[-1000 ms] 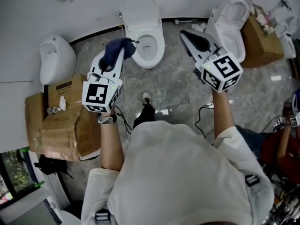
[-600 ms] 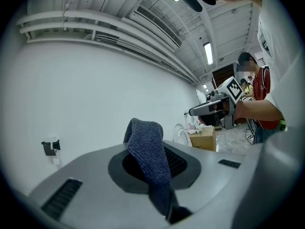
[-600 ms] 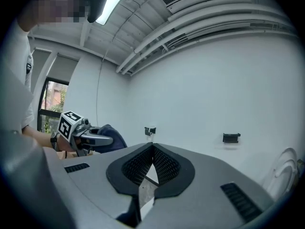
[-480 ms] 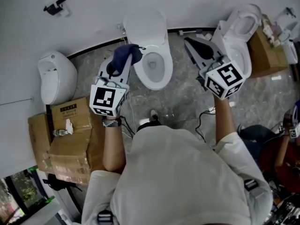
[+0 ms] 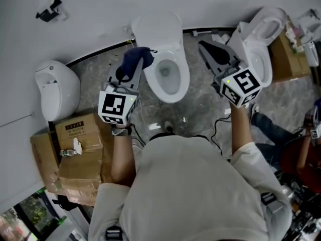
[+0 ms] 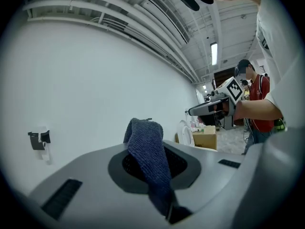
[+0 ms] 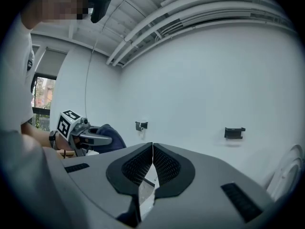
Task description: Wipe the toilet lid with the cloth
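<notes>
Your left hand-held gripper (image 5: 128,73) was clamped on the dark blue knitted cloth (image 6: 148,151), which humped up past the jaw tips and trailed back between the jaws. Your right hand-held gripper (image 7: 152,162) had its jaws together with nothing in them. The toilet lid (image 5: 156,28) stood raised behind the open bowl, ahead of both grippers and untouched. The cloth looked soft, light and floppy. I judged the mid-cloth hold sound, since it left a padded fold forward to press on the hard, smooth lid.
</notes>
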A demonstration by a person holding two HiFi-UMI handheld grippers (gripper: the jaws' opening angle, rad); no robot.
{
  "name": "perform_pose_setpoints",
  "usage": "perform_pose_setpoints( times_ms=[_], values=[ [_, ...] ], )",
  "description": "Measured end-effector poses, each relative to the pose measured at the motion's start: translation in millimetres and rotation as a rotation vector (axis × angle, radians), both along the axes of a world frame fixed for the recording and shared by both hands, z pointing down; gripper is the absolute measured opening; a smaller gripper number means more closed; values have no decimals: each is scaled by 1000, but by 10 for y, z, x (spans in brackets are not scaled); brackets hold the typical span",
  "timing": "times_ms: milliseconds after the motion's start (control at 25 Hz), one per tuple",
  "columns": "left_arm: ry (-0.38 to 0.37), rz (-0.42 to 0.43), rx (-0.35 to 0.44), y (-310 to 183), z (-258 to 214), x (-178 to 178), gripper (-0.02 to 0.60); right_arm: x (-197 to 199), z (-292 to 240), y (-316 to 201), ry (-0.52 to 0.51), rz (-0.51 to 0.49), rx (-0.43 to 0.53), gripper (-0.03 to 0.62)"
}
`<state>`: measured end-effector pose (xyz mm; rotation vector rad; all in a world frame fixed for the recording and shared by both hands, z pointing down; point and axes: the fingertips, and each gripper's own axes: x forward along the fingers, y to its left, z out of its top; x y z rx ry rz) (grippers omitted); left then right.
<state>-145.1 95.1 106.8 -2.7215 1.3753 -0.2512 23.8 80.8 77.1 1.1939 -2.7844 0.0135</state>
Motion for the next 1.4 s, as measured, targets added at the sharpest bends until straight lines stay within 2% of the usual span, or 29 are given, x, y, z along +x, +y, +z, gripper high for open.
perform_pose_setpoints(
  times_ms=[280,560,880,1040,1400],
  values=[
    [-3,20,-21,-445,199,-95,41,27,181,-334,28,62,-19,29],
    [15,-15,-68,-855,634,-72,41,173,518,-721,14,104,-40,31],
    [20,-100,-67,-1633,983,-71,41,209,869,-1439,-19,43,-40,29],
    [41,-158,-102,-2051,1287,-111,41,209,1187,-1807,-2,21,-67,29],
    [14,-226,-192,-2958,2136,-193,41,165,1708,-2518,6,-16,-105,29]
  ],
)
